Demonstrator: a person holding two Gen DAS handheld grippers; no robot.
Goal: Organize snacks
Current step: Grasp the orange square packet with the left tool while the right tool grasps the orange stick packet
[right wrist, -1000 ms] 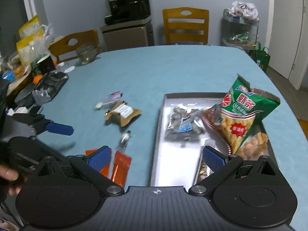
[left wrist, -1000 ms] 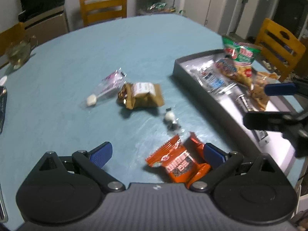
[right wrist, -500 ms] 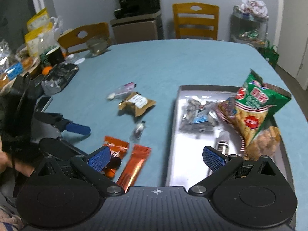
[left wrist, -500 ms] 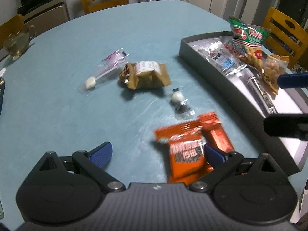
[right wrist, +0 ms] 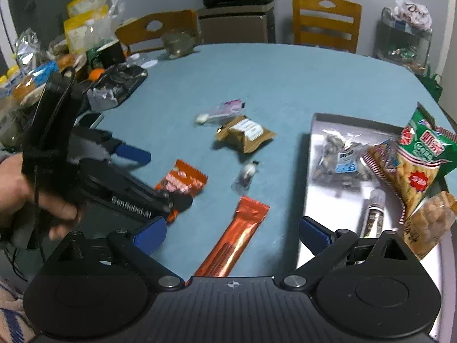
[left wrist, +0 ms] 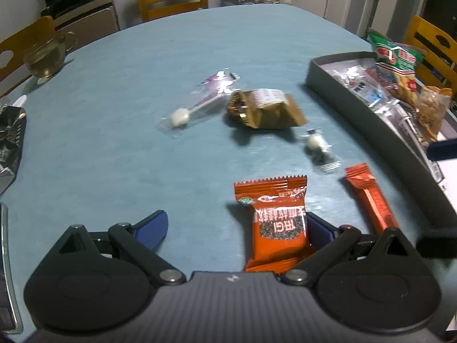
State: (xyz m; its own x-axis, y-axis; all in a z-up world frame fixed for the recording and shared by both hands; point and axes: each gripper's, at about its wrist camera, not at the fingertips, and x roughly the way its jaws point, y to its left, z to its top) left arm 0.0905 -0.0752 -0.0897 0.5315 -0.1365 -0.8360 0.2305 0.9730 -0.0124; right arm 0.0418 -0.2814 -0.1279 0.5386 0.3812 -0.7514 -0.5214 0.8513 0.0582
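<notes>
Left wrist view: left gripper [left wrist: 234, 225] jaws apart, orange snack packet [left wrist: 278, 225] at lower centre against the right finger only, off-centre. Risk: closing could nudge it aside or pinch one edge. Right gripper [right wrist: 232, 233] spread, empty, above orange stick pack [right wrist: 232, 241]; grey tray [right wrist: 307, 188] lower right.

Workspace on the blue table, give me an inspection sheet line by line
Surface: blue table, bare in the middle.
Job's things: orange packet, orange stick, brown packet, lollipop and small candy loose; grey tray holds several snacks.
Clutter: glass cup, bags at the left edge.
Grippers: left hand-held gripper open around the orange packet; right hand-held gripper open, empty.
Cables: nothing seen.
Surroundings: wooden chairs.
</notes>
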